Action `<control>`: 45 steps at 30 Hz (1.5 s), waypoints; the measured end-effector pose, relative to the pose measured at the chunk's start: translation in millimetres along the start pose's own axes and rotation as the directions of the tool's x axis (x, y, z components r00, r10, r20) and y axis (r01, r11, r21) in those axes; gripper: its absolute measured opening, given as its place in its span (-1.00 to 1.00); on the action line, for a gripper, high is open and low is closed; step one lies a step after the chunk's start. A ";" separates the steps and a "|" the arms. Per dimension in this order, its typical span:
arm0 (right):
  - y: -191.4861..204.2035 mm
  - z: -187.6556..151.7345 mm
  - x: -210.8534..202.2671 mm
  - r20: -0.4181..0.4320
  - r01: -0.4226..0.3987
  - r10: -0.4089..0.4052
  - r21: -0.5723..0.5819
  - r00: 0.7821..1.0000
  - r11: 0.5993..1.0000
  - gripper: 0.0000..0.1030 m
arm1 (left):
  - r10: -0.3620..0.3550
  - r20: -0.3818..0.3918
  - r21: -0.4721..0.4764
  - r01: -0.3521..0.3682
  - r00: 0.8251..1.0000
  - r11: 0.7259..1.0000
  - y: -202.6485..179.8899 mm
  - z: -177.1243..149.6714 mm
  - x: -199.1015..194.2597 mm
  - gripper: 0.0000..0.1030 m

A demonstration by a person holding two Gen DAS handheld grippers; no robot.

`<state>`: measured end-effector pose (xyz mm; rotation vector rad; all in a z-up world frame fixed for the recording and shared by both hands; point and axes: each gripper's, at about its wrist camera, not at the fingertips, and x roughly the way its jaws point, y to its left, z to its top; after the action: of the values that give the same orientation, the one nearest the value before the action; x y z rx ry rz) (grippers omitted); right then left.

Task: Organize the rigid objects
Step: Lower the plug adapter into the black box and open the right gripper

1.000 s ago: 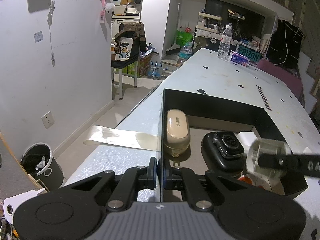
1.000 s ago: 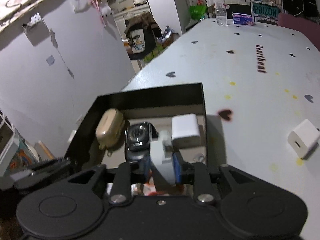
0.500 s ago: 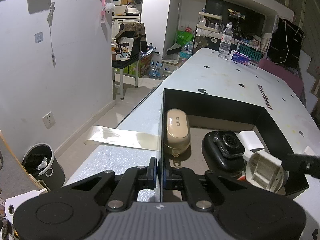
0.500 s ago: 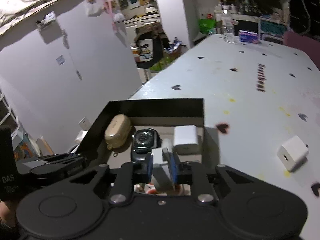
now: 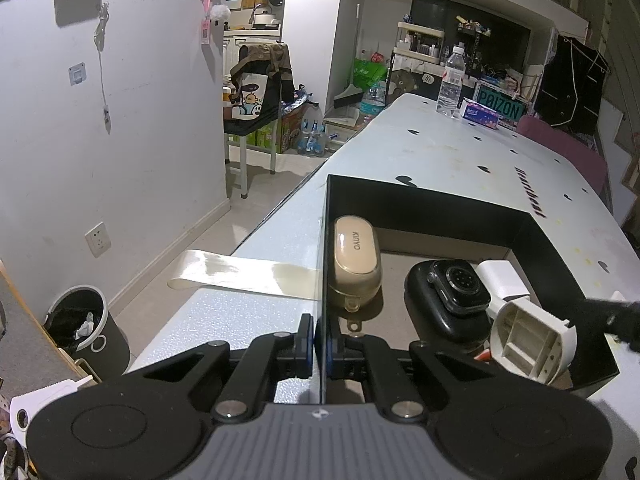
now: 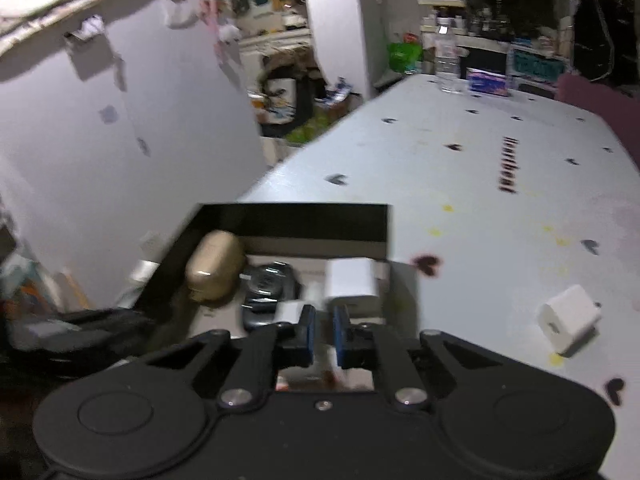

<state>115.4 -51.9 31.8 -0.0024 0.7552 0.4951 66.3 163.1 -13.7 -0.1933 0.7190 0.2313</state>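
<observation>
A black open box [image 5: 440, 204] sits on the white table. Inside lie a beige earbud case [image 5: 354, 264], a black smartwatch [image 5: 456, 292], a white charger block [image 5: 500, 278] and a white ribbed adapter [image 5: 532, 344] tipped in the near right corner. My left gripper [image 5: 320, 340] is shut on the box's left wall. My right gripper [image 6: 324, 320] hovers over the box's near edge, its jaws closing with nothing between them. The adapter [image 6: 290, 312] lies just left of its fingers. A white cube charger [image 6: 568, 318] rests on the table to the right.
A water bottle [image 5: 450, 80] and a tissue pack [image 5: 480, 114] stand at the table's far end. A strip of tape [image 5: 244, 276] hangs off the left table edge. Below it, a bin [image 5: 84, 328] stands on the floor.
The white adapter has left the right gripper's jaws and now lies in the box. The right gripper pulled back and its jaws came together. The left gripper kept still.
</observation>
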 end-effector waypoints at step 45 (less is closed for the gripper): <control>12.5 8.6 37.7 -0.105 0.129 -0.150 -0.182 0.983 0.975 -0.97 | -0.011 -0.001 -0.008 0.011 1.000 1.000 -0.7 -1.2 2.4 -0.86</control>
<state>139.0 -23.1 15.6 -0.2485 0.8188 0.4277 67.5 162.5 -16.1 -0.2049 0.7183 0.2239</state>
